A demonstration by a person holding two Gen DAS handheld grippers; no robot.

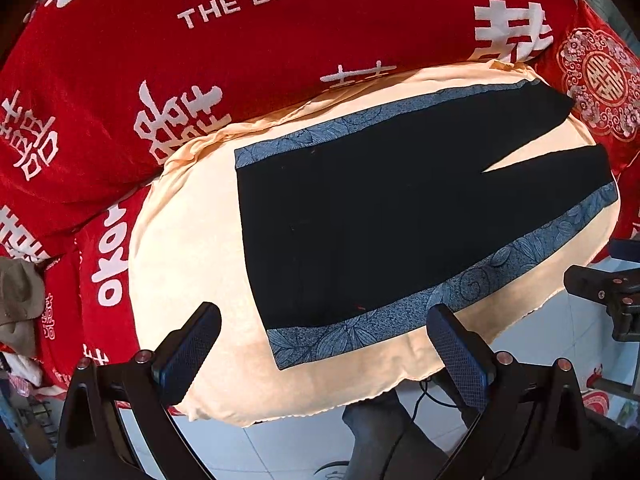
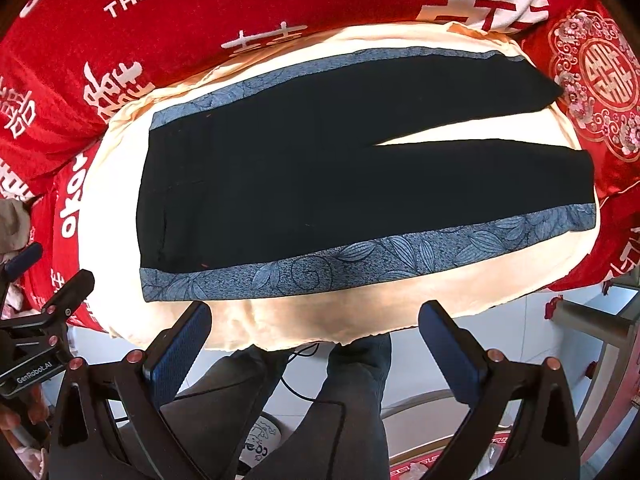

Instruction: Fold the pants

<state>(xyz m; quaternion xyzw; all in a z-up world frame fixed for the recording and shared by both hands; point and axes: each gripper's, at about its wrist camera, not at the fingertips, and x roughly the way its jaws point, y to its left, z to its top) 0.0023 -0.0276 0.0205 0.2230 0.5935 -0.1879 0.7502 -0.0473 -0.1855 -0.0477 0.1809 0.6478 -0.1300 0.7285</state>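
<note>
Black pants (image 1: 380,216) (image 2: 320,168) with blue leaf-patterned side stripes lie flat on a cream cloth (image 1: 188,248) (image 2: 320,312), waistband to the left and both legs pointing right with a narrow gap between them. My left gripper (image 1: 324,326) hovers open over the near edge, by the waistband corner, holding nothing. My right gripper (image 2: 316,322) is also open and empty, above the cream cloth's near edge just short of the near blue stripe. In the left wrist view the right gripper (image 1: 608,292) shows at the right edge; in the right wrist view the left gripper (image 2: 44,308) shows at the left.
A red bedcover (image 1: 240,60) (image 2: 200,12) with white characters surrounds the cream cloth. A red embroidered cushion (image 1: 600,80) (image 2: 600,80) lies past the leg ends. Below the bed edge are the person's legs (image 2: 340,400), a cable and white floor tiles (image 1: 288,440).
</note>
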